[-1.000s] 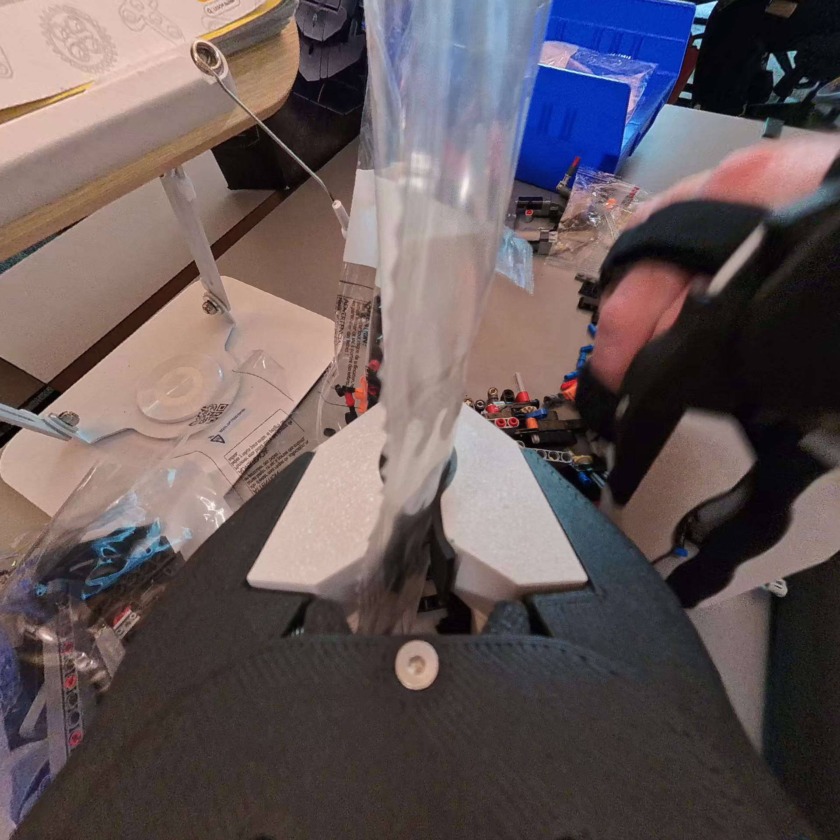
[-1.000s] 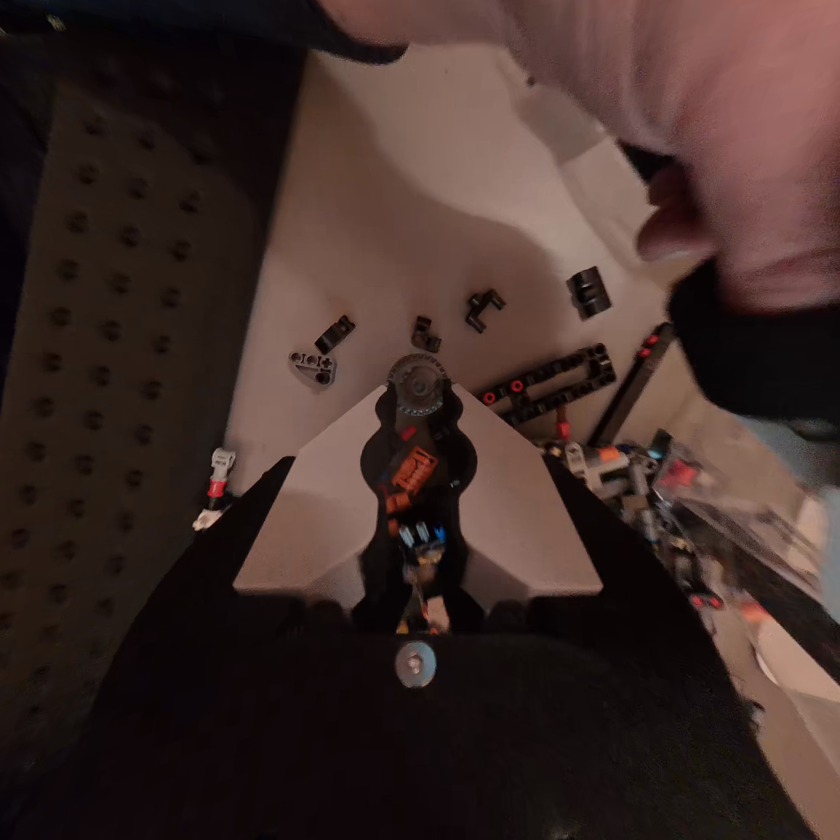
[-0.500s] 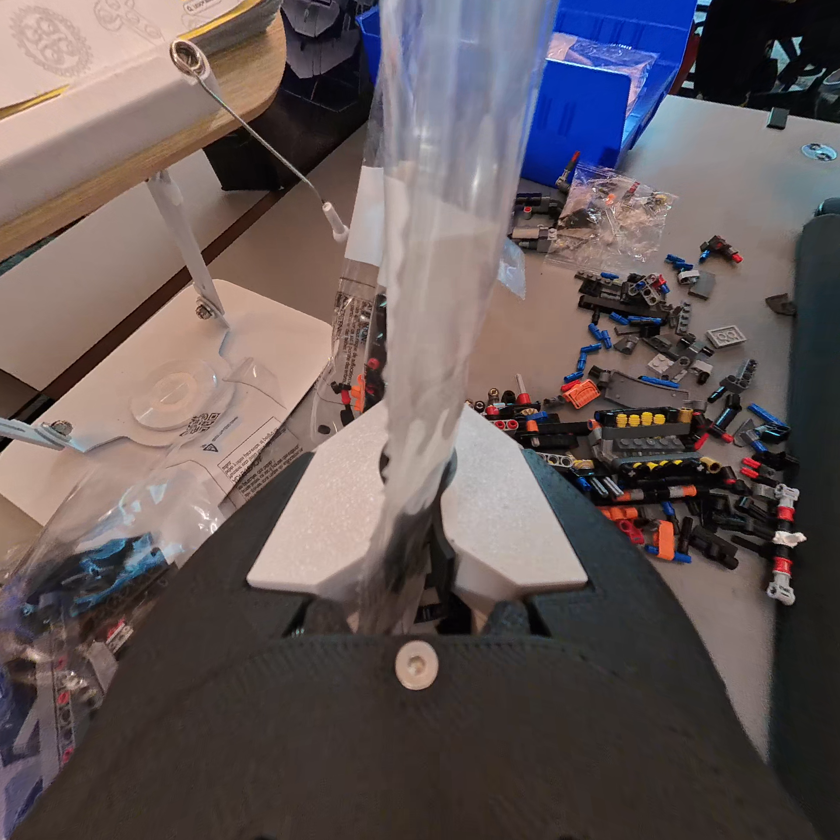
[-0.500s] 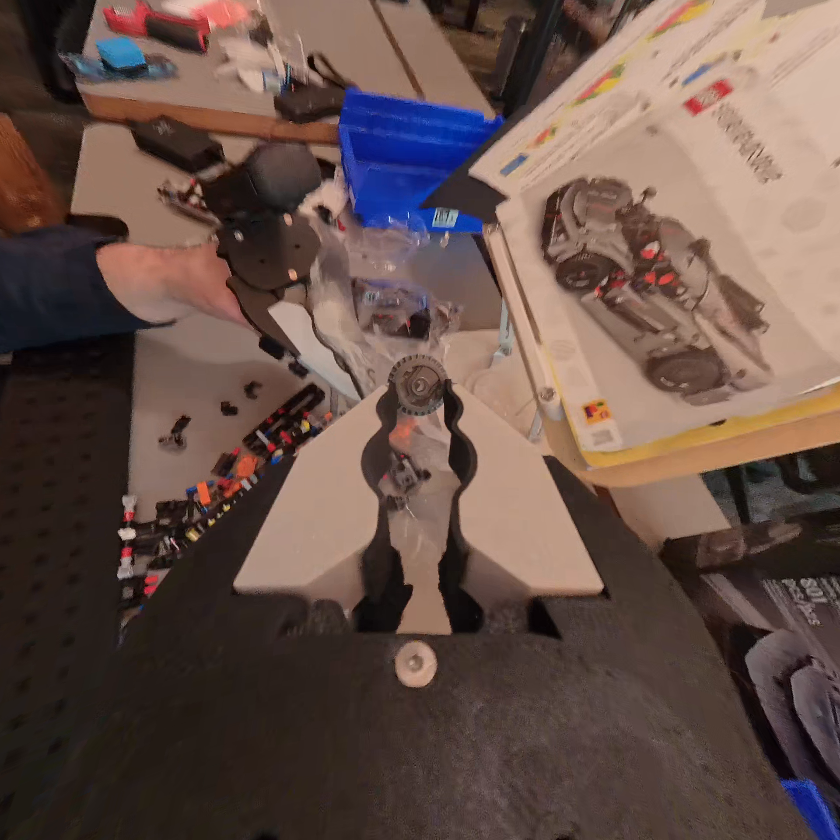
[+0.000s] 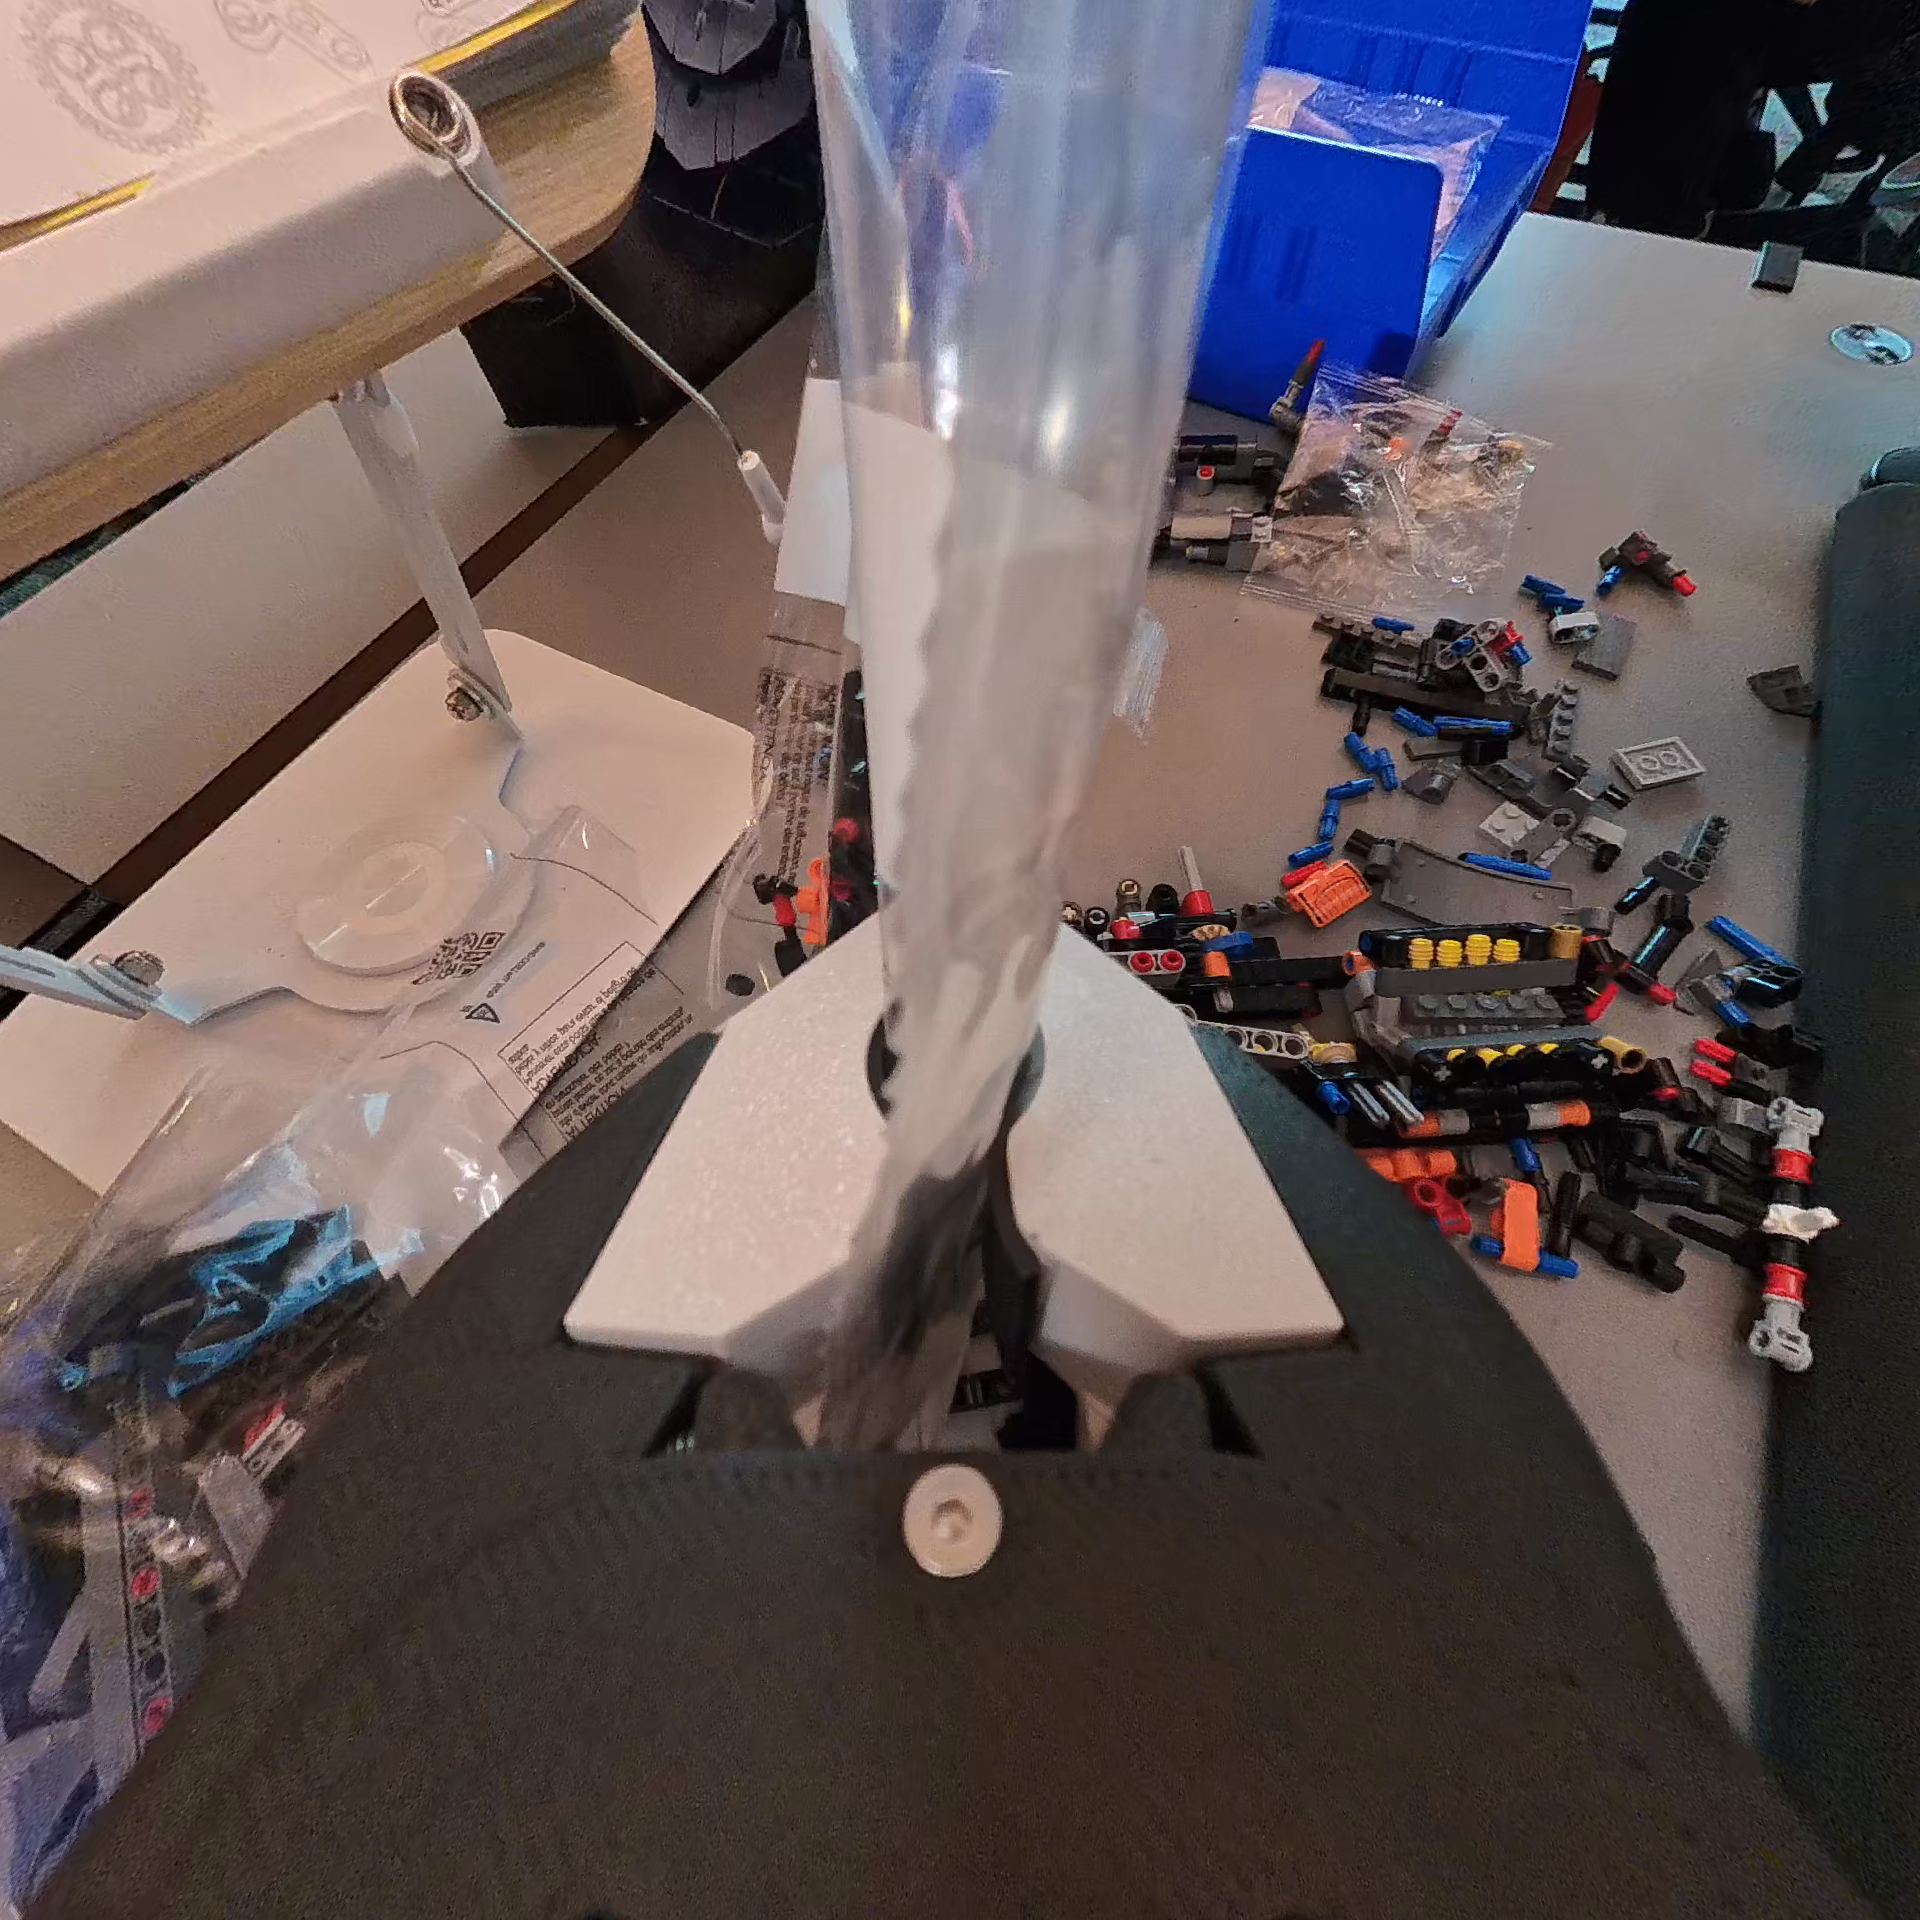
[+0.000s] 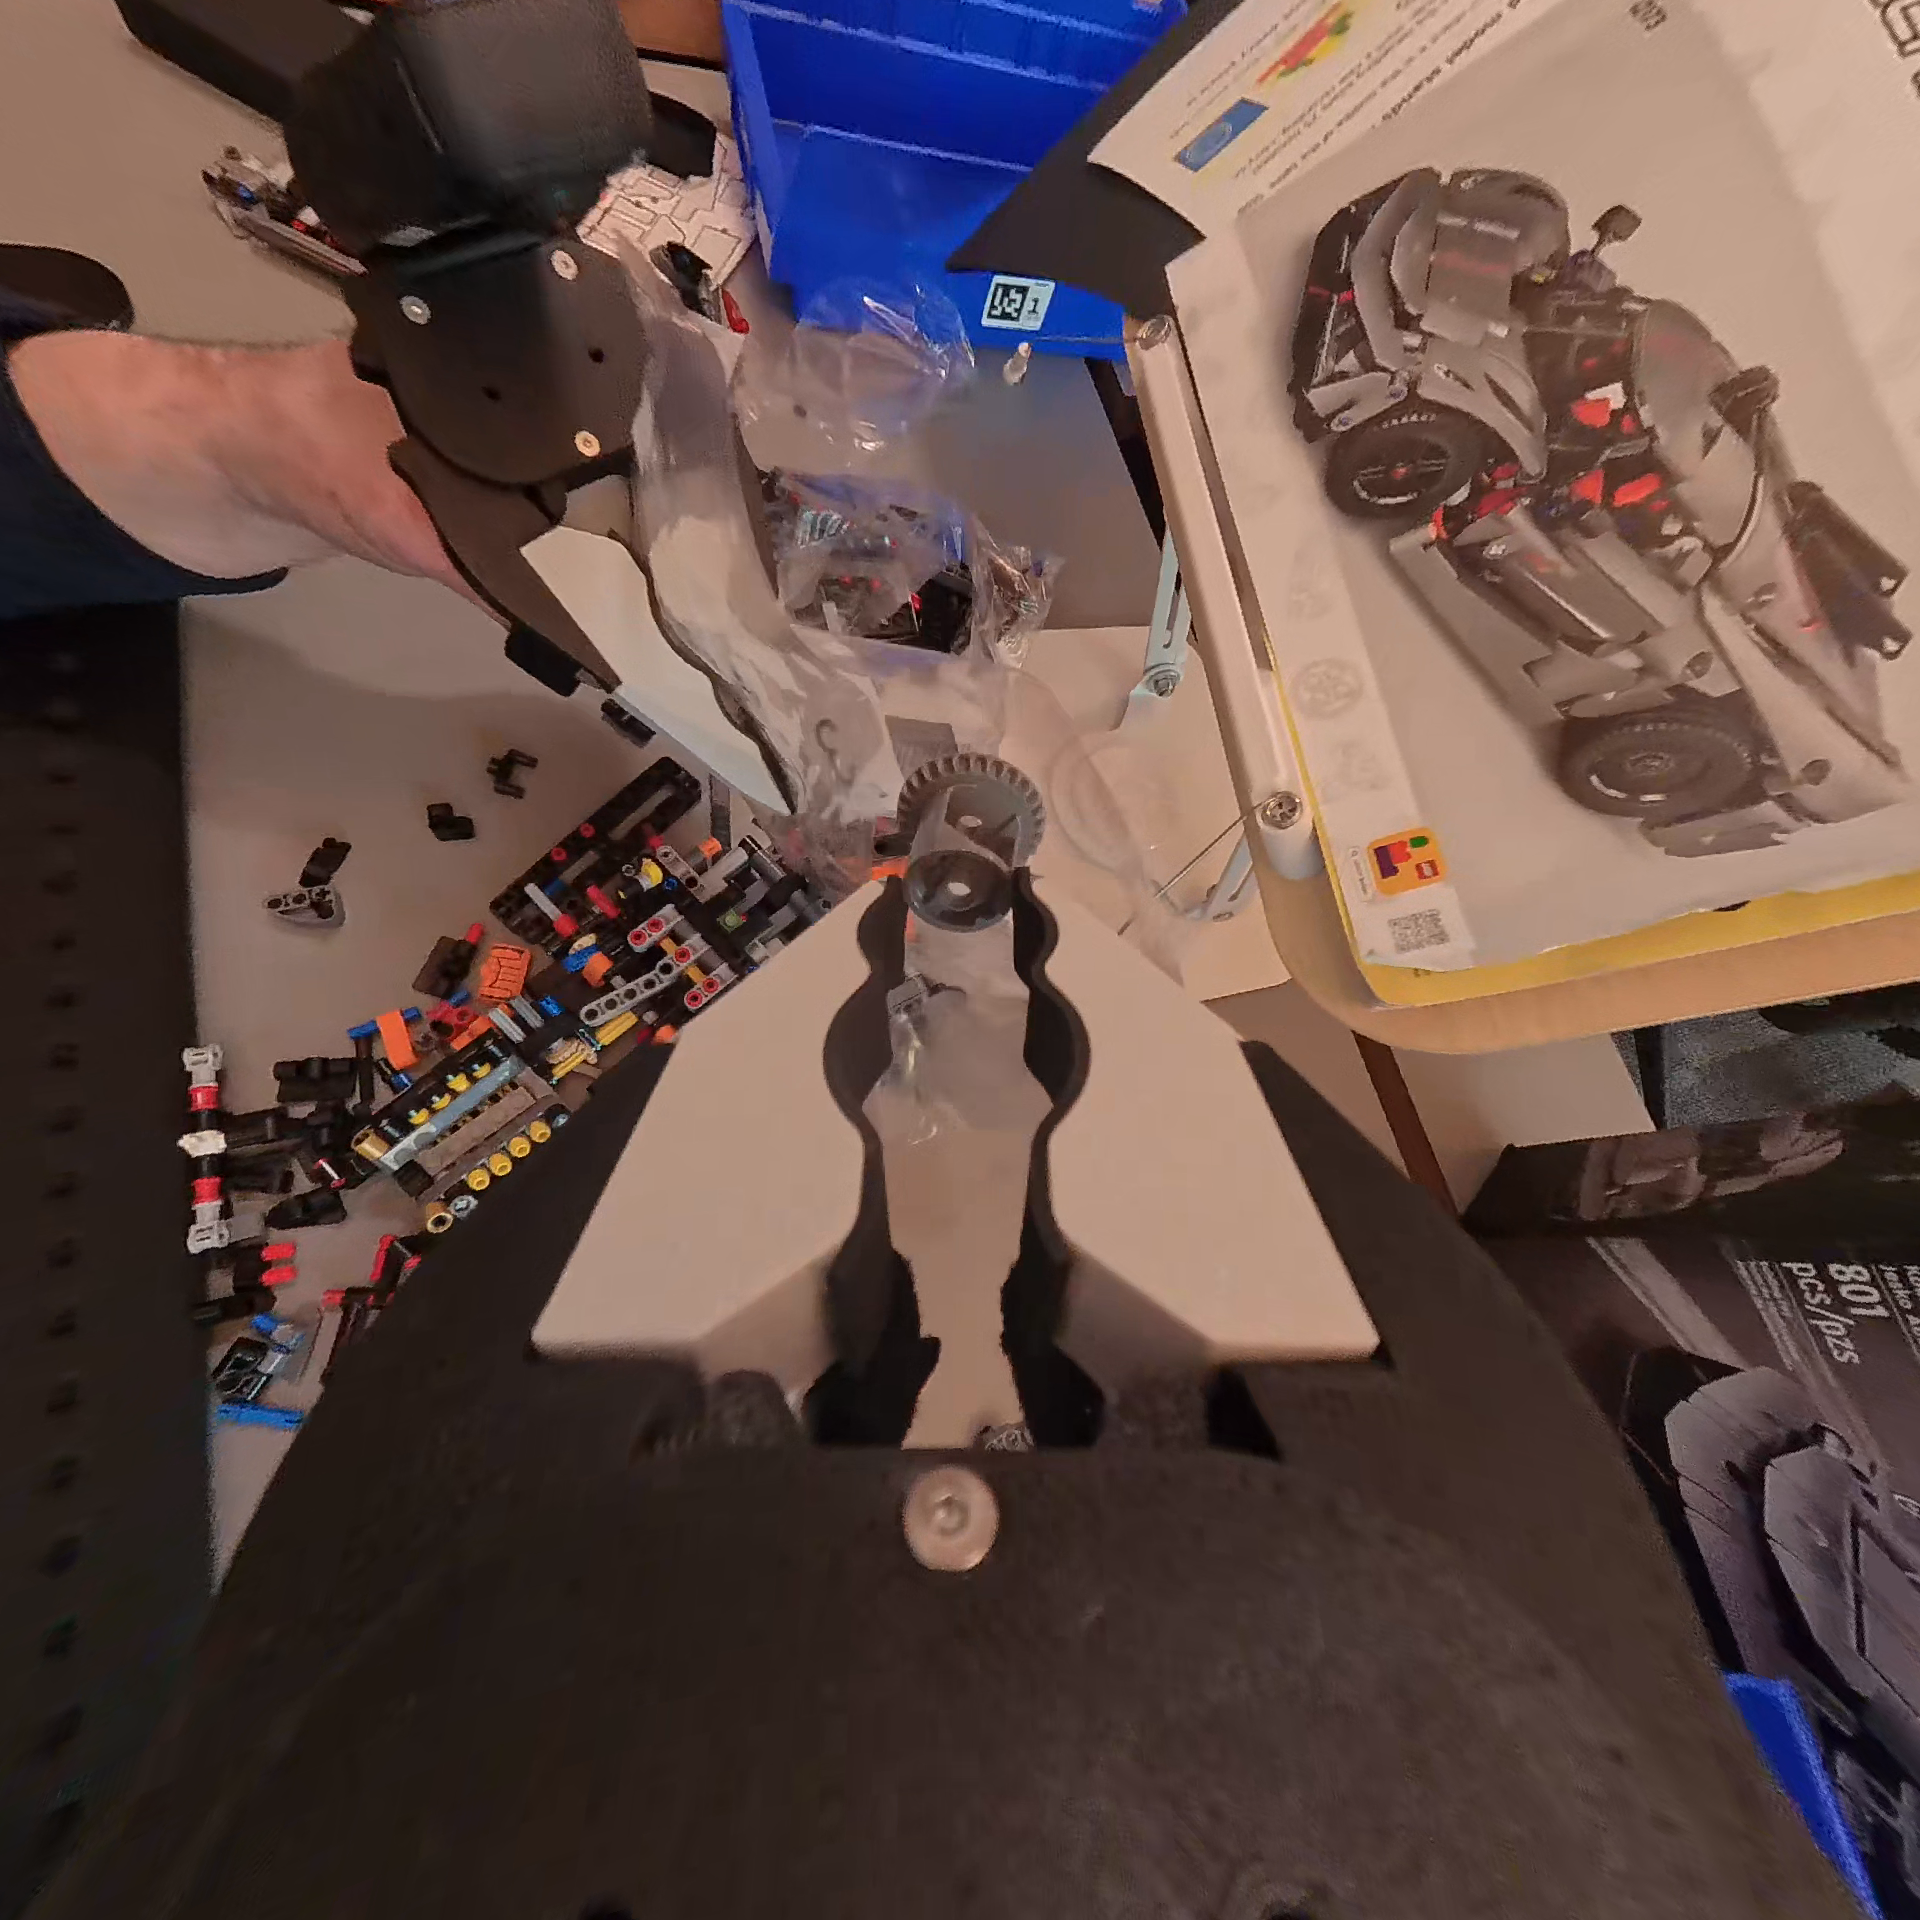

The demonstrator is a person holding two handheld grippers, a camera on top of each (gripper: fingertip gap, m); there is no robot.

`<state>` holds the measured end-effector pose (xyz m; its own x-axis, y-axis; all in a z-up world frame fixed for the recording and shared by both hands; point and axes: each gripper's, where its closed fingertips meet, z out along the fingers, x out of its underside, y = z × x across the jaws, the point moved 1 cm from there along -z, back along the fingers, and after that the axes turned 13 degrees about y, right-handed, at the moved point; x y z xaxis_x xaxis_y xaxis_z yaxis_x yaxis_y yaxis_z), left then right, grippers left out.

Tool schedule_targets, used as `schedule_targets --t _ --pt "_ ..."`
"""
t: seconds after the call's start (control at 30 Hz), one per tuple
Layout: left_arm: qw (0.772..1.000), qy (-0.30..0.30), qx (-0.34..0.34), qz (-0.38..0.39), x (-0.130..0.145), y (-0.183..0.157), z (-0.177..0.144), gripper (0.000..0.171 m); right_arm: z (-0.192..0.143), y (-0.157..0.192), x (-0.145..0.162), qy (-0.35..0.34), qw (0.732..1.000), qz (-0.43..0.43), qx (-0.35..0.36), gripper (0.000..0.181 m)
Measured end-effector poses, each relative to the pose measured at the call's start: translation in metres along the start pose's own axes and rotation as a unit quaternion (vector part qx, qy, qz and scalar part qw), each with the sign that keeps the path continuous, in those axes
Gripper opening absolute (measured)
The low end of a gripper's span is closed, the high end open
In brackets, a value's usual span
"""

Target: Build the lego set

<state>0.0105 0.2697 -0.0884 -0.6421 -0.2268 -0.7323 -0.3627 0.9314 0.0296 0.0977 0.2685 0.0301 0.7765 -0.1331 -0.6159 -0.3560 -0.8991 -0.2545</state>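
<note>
**Both claws clenched: plastic bag on the left, grey gear piece on the right**

Left claw [image 5: 961, 1049] clamped on a clear, crinkled plastic bag [image 5: 997, 520], rising from between the white fingers [image 5: 790, 1122] toward 12 o'clock and out of the frame; seen also from the right wrist view at 10 o'clock [image 6: 769, 769], gripped by a bare hand [image 6: 229, 457], bag trailing toward 3 o'clock with dark parts inside.

Right claw [image 6: 961, 883] closed on a small dark grey toothed gear assembly [image 6: 966, 831], pinched at the very fingertips, raised above the counter [image 6: 343, 686]; gap behind the tips open and wavy-edged.

Scattered pile of loose black, blue, orange, red and yellow lego pieces [image 5: 1496, 997] spread on the grey counter at 3 o'clock of the left claw; small sealed clear bag of parts [image 5: 1392, 488] at 1 o'clock, just in front of a blue plastic bin [image 5: 1340, 208].

Open instruction booklet showing a grey car [image 6: 1579, 499] propped on a white wire-armed stand [image 5: 447, 623]; at 2 o'clock in the right wrist view, at 10 o'clock in the left; another clear bag with blue and black parts [image 5: 208, 1320] at 8 o'clock of the left claw.
</note>
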Motion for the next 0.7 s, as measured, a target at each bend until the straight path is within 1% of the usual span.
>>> schedule_targets --t 0.13,0.2,0.23,0.33,0.43,0.5,0.57,0.7 --pt "1.0 0.003 0.0 0.002 0.0 -0.001 0.002 0.0 0.006 0.008 0.008 0.031 0.999 0.003 -0.028 0.018" --pt "1.0 0.004 -0.001 0.003 0.0 -0.002 0.003 0.0 0.012 0.005 0.012 0.04 0.999 0.004 -0.022 0.018" --pt "1.0 0.004 -0.002 0.004 0.0 -0.002 0.003 0.0 0.013 0.002 0.011 0.037 0.999 0.012 -0.018 0.018" --pt "1.0 0.004 -0.003 0.003 0.0 -0.001 0.002 0.0 0.011 0.001 0.004 0.019 0.999 0.028 -0.023 0.032" --pt "1.0 0.002 -0.003 0.001 0.0 0.0 0.002 0.0 0.004 0.001 0.0 0.011 1.0 0.018 -0.002 0.034" --pt "1.0 0.001 -0.002 0.001 0.0 0.0 0.001 0.0 -0.001 0.016 -0.008 -0.002 1.0 -0.011 -0.017 0.031" --pt "1.0 0.0 -0.002 -0.001 0.0 0.001 0.001 0.0 0.003 0.042 -0.016 -0.005 0.997 -0.056 -0.054 0.026" --pt "1.0 -0.005 -0.003 -0.007 0.001 0.004 -0.002 0.0 0.035 0.103 -0.021 0.037 0.98 -0.144 -0.13 0.025"
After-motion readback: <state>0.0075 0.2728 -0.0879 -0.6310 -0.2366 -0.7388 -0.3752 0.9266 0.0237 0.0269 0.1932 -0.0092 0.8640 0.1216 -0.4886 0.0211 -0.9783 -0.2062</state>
